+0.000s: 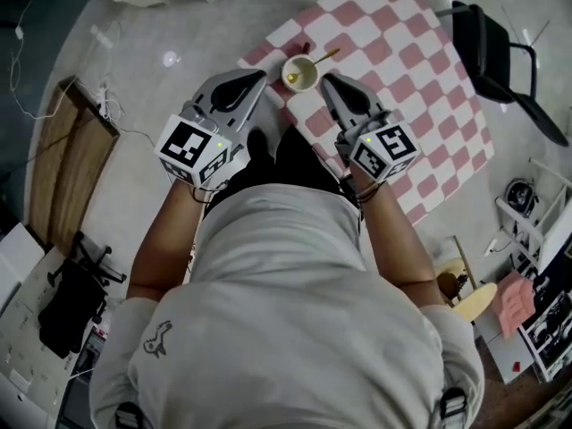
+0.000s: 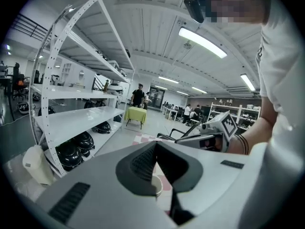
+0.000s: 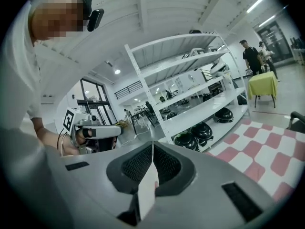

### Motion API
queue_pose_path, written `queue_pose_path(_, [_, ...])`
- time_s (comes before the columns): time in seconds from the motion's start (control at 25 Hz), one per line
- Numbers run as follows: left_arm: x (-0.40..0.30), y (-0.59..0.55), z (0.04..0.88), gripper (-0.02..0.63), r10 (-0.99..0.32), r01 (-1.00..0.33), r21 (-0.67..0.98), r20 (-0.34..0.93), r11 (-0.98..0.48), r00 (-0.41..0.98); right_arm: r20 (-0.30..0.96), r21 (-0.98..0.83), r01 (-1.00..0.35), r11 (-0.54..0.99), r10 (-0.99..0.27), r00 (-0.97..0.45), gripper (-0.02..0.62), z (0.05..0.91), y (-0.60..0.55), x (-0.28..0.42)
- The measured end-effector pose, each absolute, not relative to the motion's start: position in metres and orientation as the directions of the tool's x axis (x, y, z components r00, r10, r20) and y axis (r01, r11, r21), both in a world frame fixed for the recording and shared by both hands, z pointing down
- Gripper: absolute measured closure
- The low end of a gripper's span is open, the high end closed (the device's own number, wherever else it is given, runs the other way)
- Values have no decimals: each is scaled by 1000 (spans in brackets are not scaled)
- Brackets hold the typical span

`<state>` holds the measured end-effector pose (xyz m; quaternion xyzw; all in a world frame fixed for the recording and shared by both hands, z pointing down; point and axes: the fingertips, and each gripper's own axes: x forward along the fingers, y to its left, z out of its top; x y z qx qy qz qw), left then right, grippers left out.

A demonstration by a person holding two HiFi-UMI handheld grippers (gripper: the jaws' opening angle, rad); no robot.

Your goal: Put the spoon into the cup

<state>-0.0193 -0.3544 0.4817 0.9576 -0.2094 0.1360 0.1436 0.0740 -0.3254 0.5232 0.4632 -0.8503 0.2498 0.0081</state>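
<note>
Resting in the cup (image 1: 300,75), the spoon (image 1: 325,56) points its handle up-right; left gripper (image 1: 261,75), right gripper (image 1: 327,79) pinched closed, empty

Pale grey floor (image 1: 134,79), pink-and-white checkered mat (image 1: 420,70), black chair (image 1: 492,52) at its edge, wooden board (image 1: 67,168) lying aside; white shelving rack (image 2: 81,120) holding black helmets (image 2: 71,151); ceiling strip lights (image 2: 202,42); distant table (image 2: 136,114) under yellow-green cloth

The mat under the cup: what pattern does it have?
The mat has pink and white checks, clearest in the head view.
</note>
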Motion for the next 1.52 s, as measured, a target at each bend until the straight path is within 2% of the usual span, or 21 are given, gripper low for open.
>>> queue_pose_path(0.32, [-38, -329, 421, 592, -355, -401, 167, 249, -901, 901, 176, -277, -809, 519, -800, -574, 561, 450, -296, 42])
queue_pose_path(0.6, [-67, -317, 373, 592, -372, -393, 106, 175, -914, 912, 124, -186, -840, 510, -836, -535, 563, 404, -279, 30])
queue_pose_path(0.92, [-94, -311, 352, 592, -369, -381, 73, 142, -922, 919, 71, -135, -867, 479, -868, -491, 563, 371, -272, 18])
queue_pose_path(1.52, [-124, -283, 367, 592, -332, -349, 102, 156, -931, 930, 107, -87, -902, 422, -897, -430, 563, 365, -226, 3])
